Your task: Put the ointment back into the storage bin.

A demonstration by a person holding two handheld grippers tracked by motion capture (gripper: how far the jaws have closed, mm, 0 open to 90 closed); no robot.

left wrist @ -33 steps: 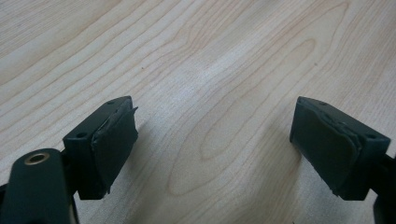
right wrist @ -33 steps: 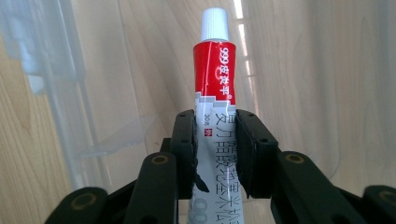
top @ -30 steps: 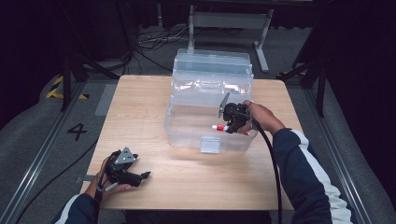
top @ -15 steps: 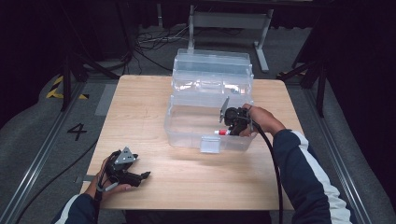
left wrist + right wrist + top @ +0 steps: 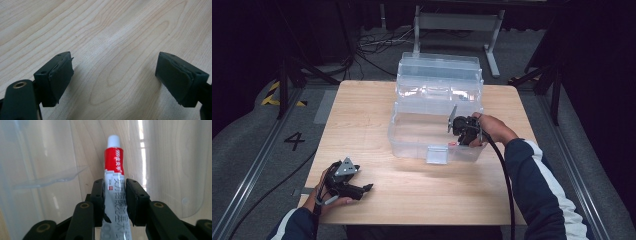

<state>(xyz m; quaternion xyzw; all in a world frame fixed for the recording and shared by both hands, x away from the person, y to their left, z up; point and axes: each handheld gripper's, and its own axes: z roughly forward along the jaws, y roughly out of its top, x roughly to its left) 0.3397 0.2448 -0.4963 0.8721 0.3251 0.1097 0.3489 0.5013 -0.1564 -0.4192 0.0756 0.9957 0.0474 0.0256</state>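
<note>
Toothpaste tube (image 5: 113, 167), red-banded with a white cap, sits clamped between the right tongs (image 5: 114, 201), cap pointing down at the floor of the clear plastic box (image 5: 412, 145) on the bench (image 5: 362, 115). Compared with a second ago, the right tongs (image 5: 460, 137) sit lower inside the box near its front wall, so the tube looks close to being set down; letting go is likely next. Left tongs (image 5: 113, 82) rest on the bench near its front left corner, spread apart and holding nothing.

Glossy tube (image 5: 113, 165), clear plastic box (image 5: 412, 135)
</note>
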